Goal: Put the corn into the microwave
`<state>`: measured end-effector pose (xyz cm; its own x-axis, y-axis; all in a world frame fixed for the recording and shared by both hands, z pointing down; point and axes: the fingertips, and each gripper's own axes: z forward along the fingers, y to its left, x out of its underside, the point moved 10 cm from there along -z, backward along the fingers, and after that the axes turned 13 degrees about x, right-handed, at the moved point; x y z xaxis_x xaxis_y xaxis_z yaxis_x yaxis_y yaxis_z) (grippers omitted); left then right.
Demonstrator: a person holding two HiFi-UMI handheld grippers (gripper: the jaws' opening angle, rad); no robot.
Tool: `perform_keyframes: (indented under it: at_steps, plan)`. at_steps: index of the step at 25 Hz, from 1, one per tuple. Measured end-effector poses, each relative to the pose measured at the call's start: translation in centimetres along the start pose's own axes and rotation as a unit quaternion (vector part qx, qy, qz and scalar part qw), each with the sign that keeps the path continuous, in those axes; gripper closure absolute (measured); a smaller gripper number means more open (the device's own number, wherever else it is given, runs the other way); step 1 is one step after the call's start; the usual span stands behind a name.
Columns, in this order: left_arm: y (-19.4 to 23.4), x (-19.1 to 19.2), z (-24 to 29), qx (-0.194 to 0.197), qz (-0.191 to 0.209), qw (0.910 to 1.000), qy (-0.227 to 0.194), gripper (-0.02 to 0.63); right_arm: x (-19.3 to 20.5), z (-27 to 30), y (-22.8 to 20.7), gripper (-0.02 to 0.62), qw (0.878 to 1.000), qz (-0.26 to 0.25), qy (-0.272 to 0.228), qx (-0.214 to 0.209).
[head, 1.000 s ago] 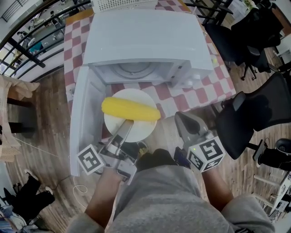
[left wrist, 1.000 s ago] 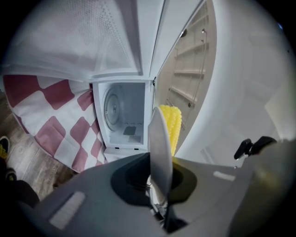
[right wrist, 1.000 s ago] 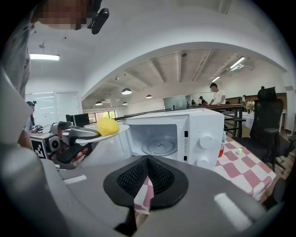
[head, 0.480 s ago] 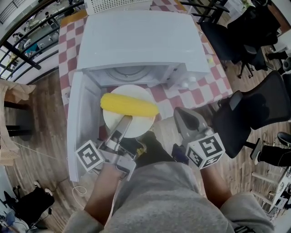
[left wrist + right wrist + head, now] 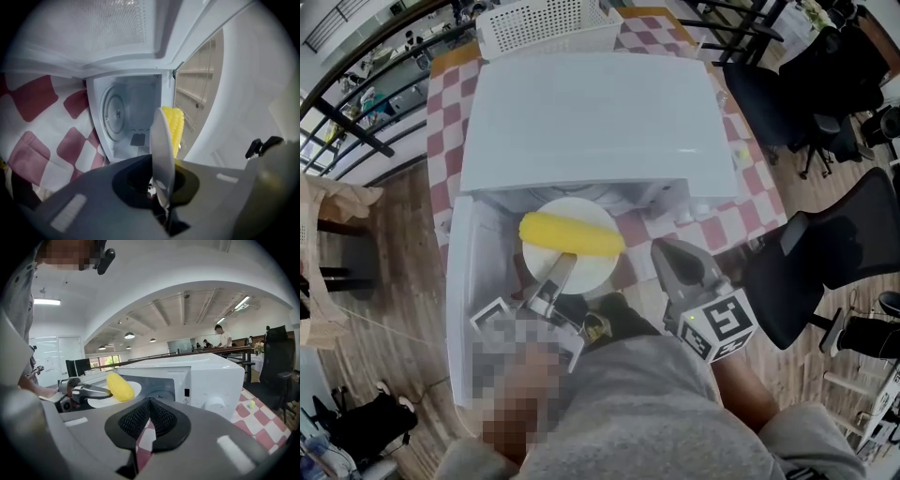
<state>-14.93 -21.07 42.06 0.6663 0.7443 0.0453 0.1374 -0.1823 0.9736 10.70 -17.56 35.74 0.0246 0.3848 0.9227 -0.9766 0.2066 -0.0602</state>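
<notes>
The left hand-held gripper (image 5: 561, 267) pinches the rim of the plate (image 5: 592, 270) carrying the corn (image 5: 572, 234) at the open mouth of the microwave (image 5: 591, 122), the right hand-held gripper (image 5: 670, 255) pressed together empty, so I'd keep the plate level sliding in, lest the corn roll.

no word, brand or number can be read. on the front panel of the white box-shaped microwave (image 5: 211, 376), beside its door opening, a small dark rectangular label (image 5: 186, 392) sits above a tiny triangle warning sign (image 5: 186, 401); any print on them is too small to read. in front of the microwave, the right gripper (image 5: 666, 251) has a cube bearing a square black-and-white coded marker (image 5: 722, 323) without letters.
</notes>
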Motion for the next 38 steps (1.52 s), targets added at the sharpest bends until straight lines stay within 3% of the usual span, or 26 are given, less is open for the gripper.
perform_keyframes:
  at_steps: [11, 24, 38]
  plan:
    - [4.8, -2.5, 2.9, -0.042, -0.001, 0.9991, -0.007, 0.592, -2.2, 3.9, -0.4, 0.597, 0.999, 0.003, -0.004, -0.042]
    - [10.1, -4.9, 5.8, -0.080, -0.016, 0.9953, -0.053, 0.592, -1.8, 6.2, 0.2, 0.597, 0.993, 0.001, 0.001, -0.117]
    - [13.0, -5.6, 6.7, -0.111, -0.011, 0.9916, -0.065, 0.592, -2.0, 6.7, -0.5, 0.597, 0.990, 0.006, -0.002, -0.143]
